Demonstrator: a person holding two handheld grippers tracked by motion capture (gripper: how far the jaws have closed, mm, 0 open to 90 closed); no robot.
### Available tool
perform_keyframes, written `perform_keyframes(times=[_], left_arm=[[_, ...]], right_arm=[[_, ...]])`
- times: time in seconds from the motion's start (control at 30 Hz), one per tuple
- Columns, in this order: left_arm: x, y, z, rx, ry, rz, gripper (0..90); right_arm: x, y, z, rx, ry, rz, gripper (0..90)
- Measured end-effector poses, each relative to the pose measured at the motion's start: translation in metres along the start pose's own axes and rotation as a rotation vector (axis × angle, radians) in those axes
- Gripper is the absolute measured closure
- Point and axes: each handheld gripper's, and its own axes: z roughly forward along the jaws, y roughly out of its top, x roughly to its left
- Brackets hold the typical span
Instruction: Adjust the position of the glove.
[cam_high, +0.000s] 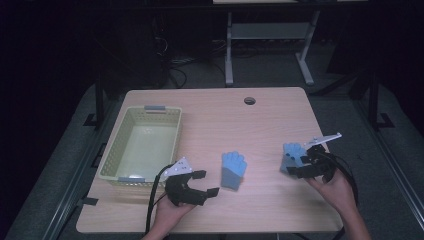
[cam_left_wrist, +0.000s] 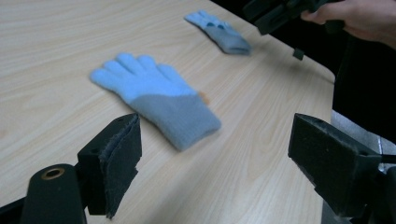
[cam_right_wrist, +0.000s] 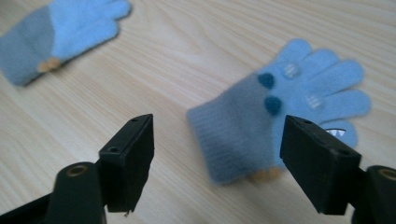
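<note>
Two blue knitted gloves with grey cuffs lie flat on the wooden table (cam_high: 215, 107). One glove (cam_high: 233, 170) (cam_left_wrist: 156, 100) (cam_right_wrist: 58, 35) rests at the table's middle, just right of my left gripper (cam_high: 206, 183) (cam_left_wrist: 215, 158), whose jaws stand wide apart with nothing between them. The other glove (cam_high: 292, 156) (cam_right_wrist: 280, 114) (cam_left_wrist: 219, 32) lies at the right, directly under and ahead of my right gripper (cam_high: 299, 166) (cam_right_wrist: 217, 154), which is open and hovers over its cuff. This glove has dark blue dots and small patches on it.
A pale green plastic basket (cam_high: 141, 142) stands at the table's left, with nothing visible inside. A round cable hole (cam_high: 249, 100) sits near the far edge. Table legs (cam_high: 229, 47) and cables stand on the dark floor beyond.
</note>
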Motion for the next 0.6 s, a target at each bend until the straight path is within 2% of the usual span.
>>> perform_keyframes(times=[0.2, 0.37, 0.6], left_arm=[[0.002, 0.002, -0.003, -0.019, -0.002, -0.013, 17.0], [0.002, 0.002, -0.001, -0.014, -0.008, -0.006, 17.0], [0.0, 0.002, 0.0, -0.008, -0.013, -0.004, 17.0]], right_arm=[[-0.004, 0.01, 0.0, 0.009, -0.008, -0.017, 28.0], [-0.007, 0.022, 0.001, 0.029, -0.011, -0.004, 30.6], [-0.01, 0.028, 0.006, 0.05, -0.014, 0.005, 31.4]])
